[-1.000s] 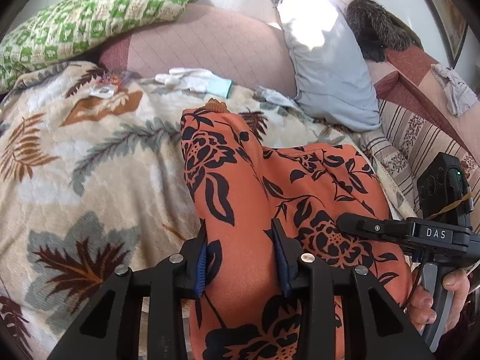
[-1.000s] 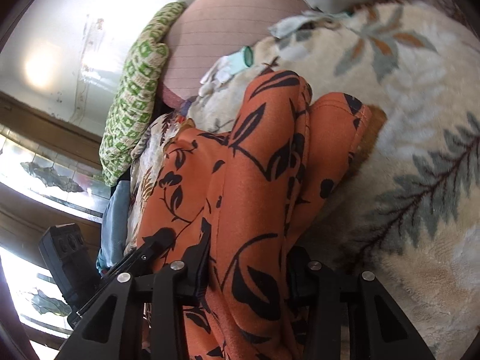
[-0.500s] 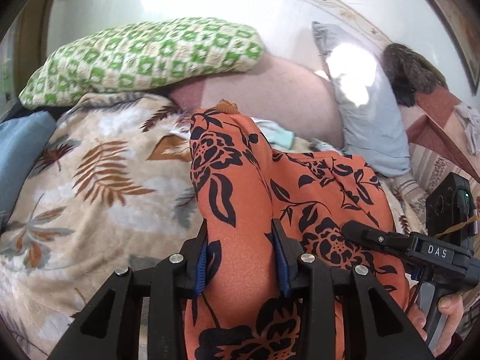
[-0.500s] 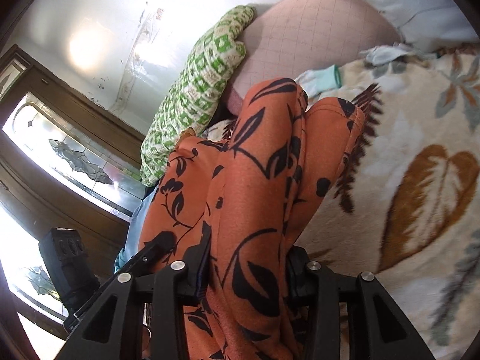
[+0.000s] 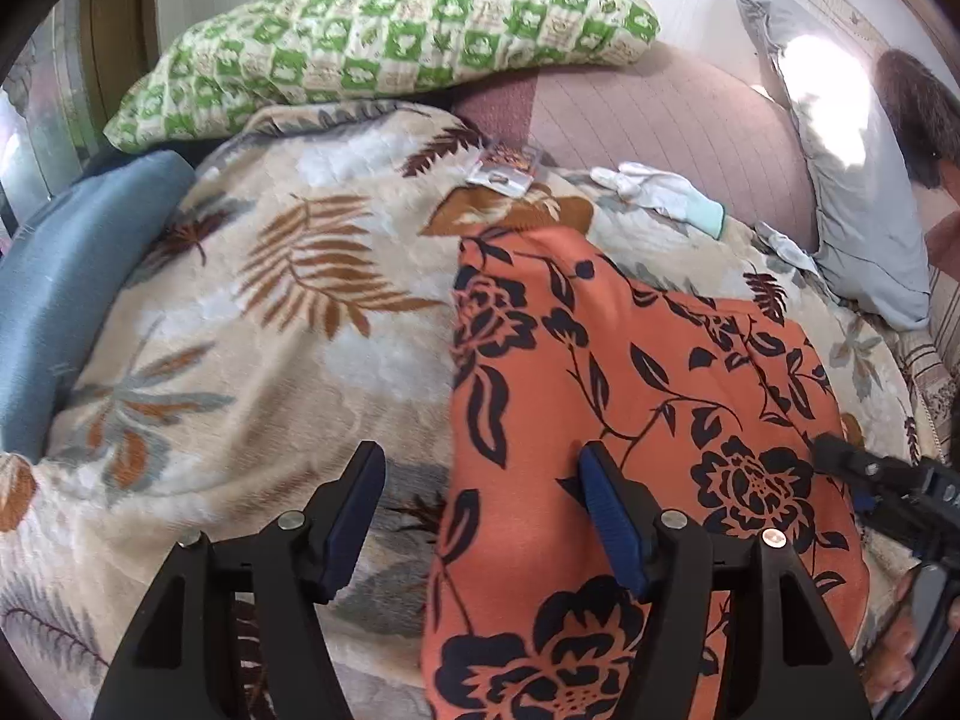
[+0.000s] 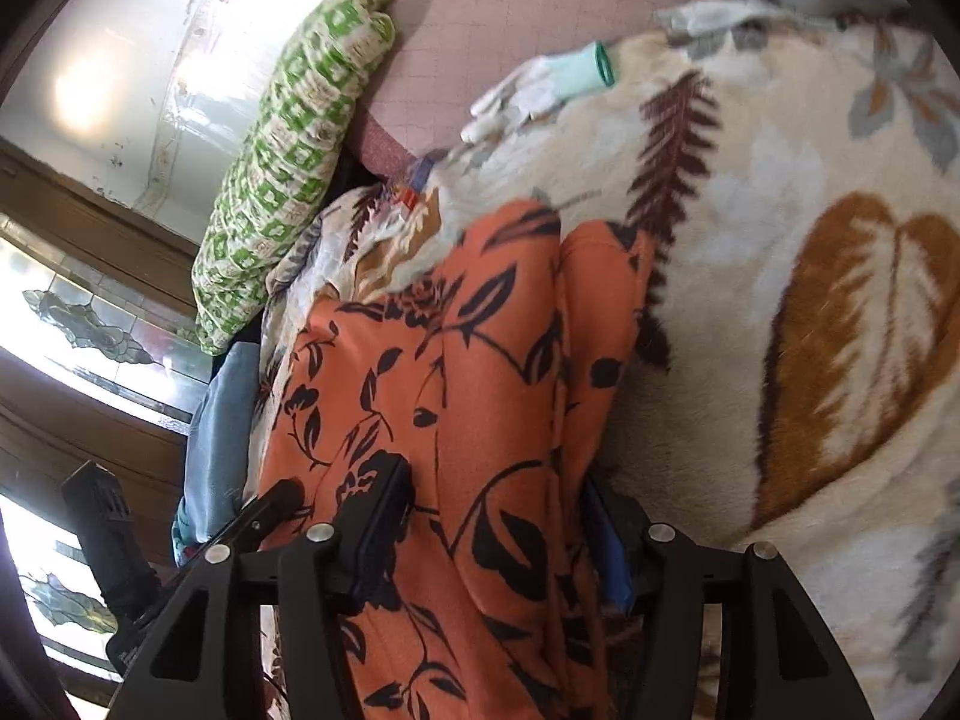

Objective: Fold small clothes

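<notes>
Left gripper [image 5: 480, 495] angled down, jaws just opened, released, right gripper [image 6: 498, 516] likewise just opened astride orange floral garment [image 5: 630, 420], garment folded lengthwise, lying on leaf-print blanket [image 5: 270, 330]

Left gripper [image 5: 480, 516]: matte black angular arms, each finger lined inside with a ribbed blue pad [image 5: 606, 516], with round silver screws along the top of the linkage. Right gripper [image 6: 498, 534]: same black build and silver screws; blue pad visible on one finger only, the other pad dark in shadow. In the left wrist view the right unit shows a black body with partial white lettering and a hand [image 5: 900, 642] on its grip; no sleeve visible.
</notes>
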Motion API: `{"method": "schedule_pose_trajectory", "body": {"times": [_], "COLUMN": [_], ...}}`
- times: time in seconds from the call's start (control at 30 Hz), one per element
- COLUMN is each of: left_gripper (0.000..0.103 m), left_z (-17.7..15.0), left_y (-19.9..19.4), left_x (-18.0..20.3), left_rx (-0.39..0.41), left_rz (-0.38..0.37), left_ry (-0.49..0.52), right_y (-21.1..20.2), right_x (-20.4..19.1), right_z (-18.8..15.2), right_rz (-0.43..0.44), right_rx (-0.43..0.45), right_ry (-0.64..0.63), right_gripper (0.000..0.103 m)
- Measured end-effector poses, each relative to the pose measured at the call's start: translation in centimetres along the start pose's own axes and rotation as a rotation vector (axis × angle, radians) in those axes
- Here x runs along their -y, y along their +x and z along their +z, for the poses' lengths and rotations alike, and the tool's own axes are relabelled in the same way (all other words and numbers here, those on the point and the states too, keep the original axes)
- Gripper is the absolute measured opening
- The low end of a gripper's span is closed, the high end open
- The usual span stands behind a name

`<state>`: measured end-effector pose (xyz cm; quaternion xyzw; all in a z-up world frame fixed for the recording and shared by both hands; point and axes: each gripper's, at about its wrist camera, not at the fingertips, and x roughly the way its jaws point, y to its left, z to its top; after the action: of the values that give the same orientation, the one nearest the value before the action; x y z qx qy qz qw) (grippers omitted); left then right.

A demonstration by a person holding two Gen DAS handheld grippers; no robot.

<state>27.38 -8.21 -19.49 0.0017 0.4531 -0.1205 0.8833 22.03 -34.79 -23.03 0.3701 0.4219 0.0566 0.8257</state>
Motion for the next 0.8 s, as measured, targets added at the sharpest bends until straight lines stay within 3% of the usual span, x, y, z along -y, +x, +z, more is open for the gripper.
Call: {"method": "schedule_pose_trajectory", "body": {"times": [0.07,0.2,0.27,0.3,0.33,0.53,0.63,0.7,0.73,0.8], "left_gripper": [0.068,0.068,0.068,0.068,0.068,0.068,0.075,0.077,0.078,0.077], "left_z": [0.0,0.2,0.1,0.0,-0.2,-1.6,-2.4,-2.4,-2.3,-1.8], "left_y": [-1.0,-2.4,-2.3,-2.1,-2.0,-1.0,0.6,1.2,1.1,0.4], "left_x": [0.1,0.6,1.0,1.2,1.3,1.5,1.4,1.4,1.3,0.9], "left_rx": [0.047,0.129,0.122,0.109,0.096,0.054,0.029,0.026,0.02,0.012], "left_rz": [0.044,0.099,0.116,0.119,0.112,0.147,0.175,0.176,0.173,0.145], "left_ry": [0.031,0.093,0.124,0.134,0.143,0.208,0.253,0.257,0.246,0.208], "right_y": [-2.0,-5.8,-6.0,-5.5,-4.7,0.2,4.5,7.3,6.9,5.3], "right_x": [-0.5,-4.0,-5.3,-5.8,-6.2,-6.6,-4.5,-1.1,-0.2,-0.4], "right_z": [0.1,0.6,0.8,1.0,1.1,2.9,4.6,5.3,5.6,5.7], "right_rz": [-0.032,-0.052,-0.032,-0.024,-0.023,-0.055,-0.168,-0.113,-0.057,-0.065], "right_rx": [0.062,0.241,0.266,0.247,0.224,0.105,-0.004,-0.098,-0.074,-0.068], "right_ry": [-0.024,-0.2,-0.25,-0.267,-0.28,-0.329,-0.276,-0.165,-0.131,-0.102], "right_gripper": [0.059,0.059,0.051,0.037,0.034,0.033,0.034,0.034,0.034,0.035]}}
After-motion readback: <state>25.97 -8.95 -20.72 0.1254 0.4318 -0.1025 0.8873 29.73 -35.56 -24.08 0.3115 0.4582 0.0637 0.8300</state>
